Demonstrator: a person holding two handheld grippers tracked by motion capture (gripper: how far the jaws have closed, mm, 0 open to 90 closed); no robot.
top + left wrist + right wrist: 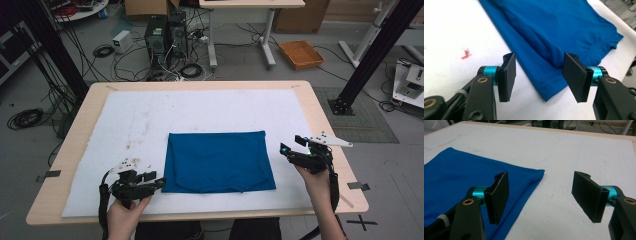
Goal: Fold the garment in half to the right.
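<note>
High view: a folded blue cloth lies flat mid-tabletop. The left gripper straddles its near corner with jaws apart, likely to pinch it. The right gripper waits beside the opposite edge, jaws wide.

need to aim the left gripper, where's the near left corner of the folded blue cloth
In the left gripper view, the folded blue cloth's near left corner lies on the white mat, just beyond the gap between the left gripper's open jaws.
</note>
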